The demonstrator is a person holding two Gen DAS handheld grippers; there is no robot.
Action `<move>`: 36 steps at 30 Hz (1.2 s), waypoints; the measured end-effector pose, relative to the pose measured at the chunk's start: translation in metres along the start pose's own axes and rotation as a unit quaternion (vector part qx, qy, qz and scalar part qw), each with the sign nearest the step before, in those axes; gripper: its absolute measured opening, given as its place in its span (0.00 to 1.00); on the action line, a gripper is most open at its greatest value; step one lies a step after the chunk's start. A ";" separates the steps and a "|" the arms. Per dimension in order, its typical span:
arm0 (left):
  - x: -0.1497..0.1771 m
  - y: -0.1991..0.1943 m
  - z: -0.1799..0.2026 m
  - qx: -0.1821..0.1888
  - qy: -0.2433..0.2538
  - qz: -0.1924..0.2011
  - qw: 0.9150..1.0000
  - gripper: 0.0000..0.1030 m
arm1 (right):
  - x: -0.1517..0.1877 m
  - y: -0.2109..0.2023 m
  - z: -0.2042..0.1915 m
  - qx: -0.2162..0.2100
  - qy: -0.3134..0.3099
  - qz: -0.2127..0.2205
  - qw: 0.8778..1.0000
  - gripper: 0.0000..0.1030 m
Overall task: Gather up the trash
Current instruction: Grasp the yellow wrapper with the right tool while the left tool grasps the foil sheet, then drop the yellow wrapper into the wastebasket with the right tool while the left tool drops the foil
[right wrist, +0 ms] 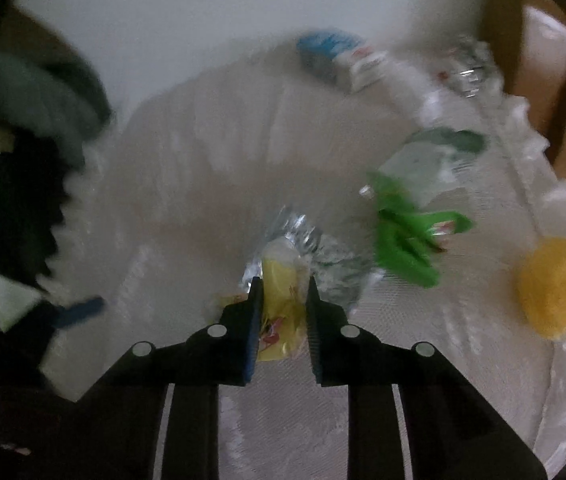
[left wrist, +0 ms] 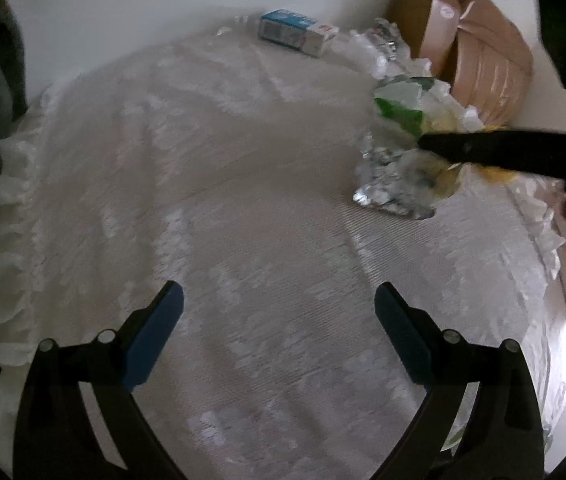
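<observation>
Gripping a yellow wrapper (right wrist: 279,312) between narrowed fingers, the right claw (right wrist: 283,284) seems to lift it off the crumpled foil (right wrist: 323,256), just behind it on the tabletop (left wrist: 203,200). Right of the foil lie green scraps (right wrist: 407,244) and a yellow ball (right wrist: 551,288) near the frilled edge. The left claw (left wrist: 279,296) hangs wide and empty, with free room left of the foil.
</observation>
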State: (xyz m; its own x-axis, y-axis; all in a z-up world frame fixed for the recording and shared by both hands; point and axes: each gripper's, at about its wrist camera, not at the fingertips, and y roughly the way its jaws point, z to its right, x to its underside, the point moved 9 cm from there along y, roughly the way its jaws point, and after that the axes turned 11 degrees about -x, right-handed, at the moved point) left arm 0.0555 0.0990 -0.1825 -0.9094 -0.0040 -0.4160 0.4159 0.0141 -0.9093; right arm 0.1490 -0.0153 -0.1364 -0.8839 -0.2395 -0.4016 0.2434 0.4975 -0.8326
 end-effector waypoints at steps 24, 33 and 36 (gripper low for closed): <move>-0.073 0.074 0.115 0.034 0.096 -0.046 0.994 0.69 | 0.123 -0.113 0.111 0.074 0.218 0.098 0.968 0.21; -0.063 0.049 0.107 0.022 0.084 -0.034 0.996 0.63 | 0.139 -0.120 0.111 0.069 0.213 0.110 0.968 0.21; -0.049 0.034 0.104 0.020 0.080 -0.042 0.996 0.63 | 0.150 -0.128 0.114 0.070 0.217 0.118 0.966 0.21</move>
State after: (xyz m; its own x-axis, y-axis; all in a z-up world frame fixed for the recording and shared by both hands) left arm 0.1152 -0.0042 -0.1945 -0.9295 0.1557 -0.3345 0.3357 -0.0192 -0.9418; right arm 0.0306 -0.2103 -0.1332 -0.8739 0.2546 -0.4140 0.4836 0.3709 -0.7928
